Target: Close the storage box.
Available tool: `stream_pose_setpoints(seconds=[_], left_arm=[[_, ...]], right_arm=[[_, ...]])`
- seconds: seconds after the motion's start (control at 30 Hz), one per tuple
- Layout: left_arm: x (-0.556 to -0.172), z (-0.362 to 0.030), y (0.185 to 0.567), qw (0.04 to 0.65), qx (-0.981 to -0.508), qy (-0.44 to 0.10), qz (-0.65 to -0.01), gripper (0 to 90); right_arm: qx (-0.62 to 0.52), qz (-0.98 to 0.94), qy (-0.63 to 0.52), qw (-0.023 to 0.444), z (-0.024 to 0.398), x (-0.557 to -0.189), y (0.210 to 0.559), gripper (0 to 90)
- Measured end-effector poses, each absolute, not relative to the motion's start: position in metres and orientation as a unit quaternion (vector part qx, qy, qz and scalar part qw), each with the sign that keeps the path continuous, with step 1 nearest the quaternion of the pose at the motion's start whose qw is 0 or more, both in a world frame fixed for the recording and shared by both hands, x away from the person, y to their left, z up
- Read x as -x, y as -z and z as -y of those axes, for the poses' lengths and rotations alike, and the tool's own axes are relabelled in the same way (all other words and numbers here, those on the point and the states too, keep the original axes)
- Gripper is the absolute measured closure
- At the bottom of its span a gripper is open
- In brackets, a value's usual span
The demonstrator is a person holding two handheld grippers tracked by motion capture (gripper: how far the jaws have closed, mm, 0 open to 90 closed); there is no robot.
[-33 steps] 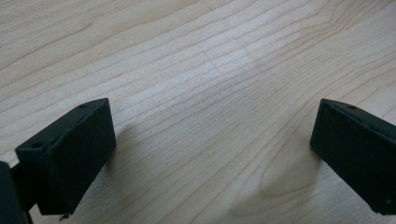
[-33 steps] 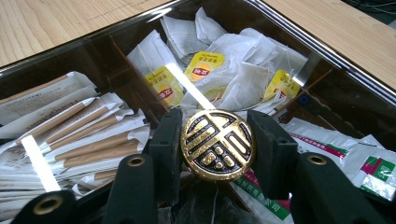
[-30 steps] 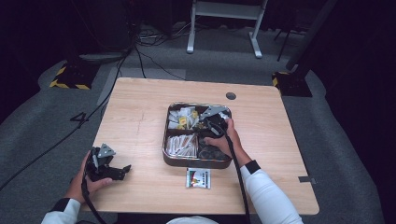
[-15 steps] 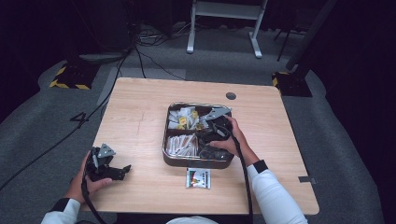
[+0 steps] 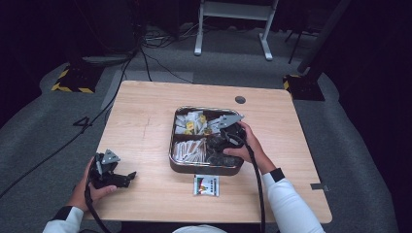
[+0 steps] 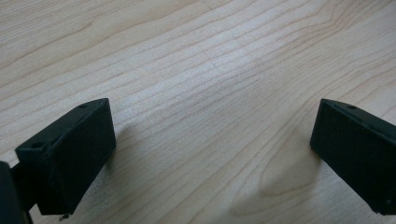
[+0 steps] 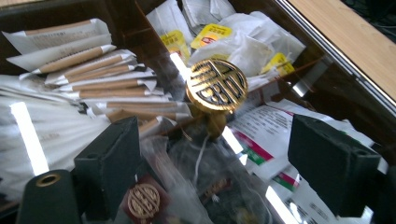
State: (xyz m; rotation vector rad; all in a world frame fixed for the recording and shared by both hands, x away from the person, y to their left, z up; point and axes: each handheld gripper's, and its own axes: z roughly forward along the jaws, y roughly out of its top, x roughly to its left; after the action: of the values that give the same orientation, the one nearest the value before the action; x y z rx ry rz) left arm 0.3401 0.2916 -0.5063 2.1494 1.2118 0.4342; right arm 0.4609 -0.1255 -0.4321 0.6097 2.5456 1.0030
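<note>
- A person sits at the pale wooden table [image 5: 145, 121], white sleeves coming in from the near edge, a black two-jaw gripper in each hand.
- The left gripper [image 5: 127, 176] rests low on the bare tabletop near the front left corner, well apart from everything else; in the left gripper view its jaws stand wide apart over plain wood grain [image 6: 201, 93], released, nothing between them.
- The dark, glossy, square tray with compartments [image 5: 204, 168] sits at the middle of the table, slightly right.
- The right gripper [image 7: 233, 161] is down inside the tray over its near-right compartment; its jaws are spread, gripping nothing.
- Just beyond those jaws stands a round brass-coloured knob with an openwork pattern [image 7: 217, 85], upright at the tray's centre.
- Brown-and-white paper stick sachets [image 7: 88, 74] lie stacked in the compartment to the knob's left in the right gripper view.
- White sachets with yellow labels [image 7: 212, 35] fill the compartment behind the knob.
- Clear crinkled packets [image 7: 205, 182] lie beneath the open jaws.
- A small white packet with red and green print [image 5: 206, 185] lies flat on the table just in front of the tray.
</note>
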Motion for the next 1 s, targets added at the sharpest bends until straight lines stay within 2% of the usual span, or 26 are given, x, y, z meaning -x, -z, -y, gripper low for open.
stream_pose_setpoints(seconds=[1.0], left_arm=[[-0.34,-0.292,0.506,0.313,-0.814,-0.164,-0.46,0.4]], right_arm=[[-0.245,-0.884,-0.342,0.204,0.192,-0.439,0.419,20.4]])
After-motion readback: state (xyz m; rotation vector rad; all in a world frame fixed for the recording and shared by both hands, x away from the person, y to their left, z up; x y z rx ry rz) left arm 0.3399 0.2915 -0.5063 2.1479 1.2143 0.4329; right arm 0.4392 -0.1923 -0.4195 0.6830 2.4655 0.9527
